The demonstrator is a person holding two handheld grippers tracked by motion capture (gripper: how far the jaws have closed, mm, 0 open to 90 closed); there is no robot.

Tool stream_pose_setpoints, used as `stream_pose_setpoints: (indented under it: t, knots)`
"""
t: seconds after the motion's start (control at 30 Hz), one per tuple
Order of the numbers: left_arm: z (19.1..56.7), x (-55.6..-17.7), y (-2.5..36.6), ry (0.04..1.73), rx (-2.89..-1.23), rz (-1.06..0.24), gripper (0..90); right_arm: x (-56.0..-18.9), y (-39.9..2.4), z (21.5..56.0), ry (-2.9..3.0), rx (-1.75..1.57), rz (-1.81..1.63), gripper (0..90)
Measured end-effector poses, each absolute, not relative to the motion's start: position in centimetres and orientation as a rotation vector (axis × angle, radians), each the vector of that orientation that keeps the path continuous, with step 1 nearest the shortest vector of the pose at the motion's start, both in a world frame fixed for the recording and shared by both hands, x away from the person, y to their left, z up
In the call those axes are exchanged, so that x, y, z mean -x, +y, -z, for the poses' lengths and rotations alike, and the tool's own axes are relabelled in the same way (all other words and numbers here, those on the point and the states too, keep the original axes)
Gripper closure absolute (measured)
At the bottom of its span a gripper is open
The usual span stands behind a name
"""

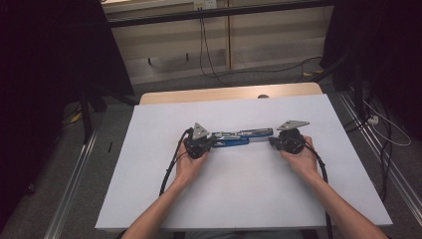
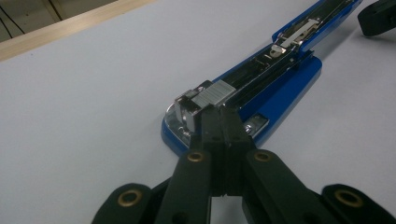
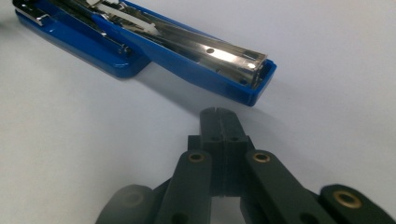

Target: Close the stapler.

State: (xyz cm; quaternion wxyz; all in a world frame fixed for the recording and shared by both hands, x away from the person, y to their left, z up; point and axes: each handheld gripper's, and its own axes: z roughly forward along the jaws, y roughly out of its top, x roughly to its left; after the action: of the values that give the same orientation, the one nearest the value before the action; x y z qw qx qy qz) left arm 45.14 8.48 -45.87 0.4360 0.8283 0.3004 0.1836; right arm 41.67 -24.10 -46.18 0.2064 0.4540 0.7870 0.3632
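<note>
The blue stapler point(image 1: 239, 136) lies flung open near the middle of the white surface point(image 1: 239, 194), its metal channel facing up and its two halves stretched in one line between my hands. My left gripper point(image 2: 223, 112) has its jaws pressed together, their tips touching the small stack of staples point(image 2: 215, 92) at the stapler's left end. My right gripper point(image 3: 219, 114) has its jaws pressed together too, holding nothing, just short of the stapler's right end. Bare surface runs wide on every side, out to the wooden edge point(image 1: 229, 92) beyond.
</note>
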Motion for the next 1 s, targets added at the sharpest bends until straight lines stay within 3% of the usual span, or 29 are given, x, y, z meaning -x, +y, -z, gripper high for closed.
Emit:
stream_pose_setpoints:
  t: [1.0]
  knots:
    - [45.94, -45.11, 8.41, 0.734, -2.062, -0.467, 90.0, -42.14, -24.14, 46.35, 2.155, -1.269, -1.007, 90.0]
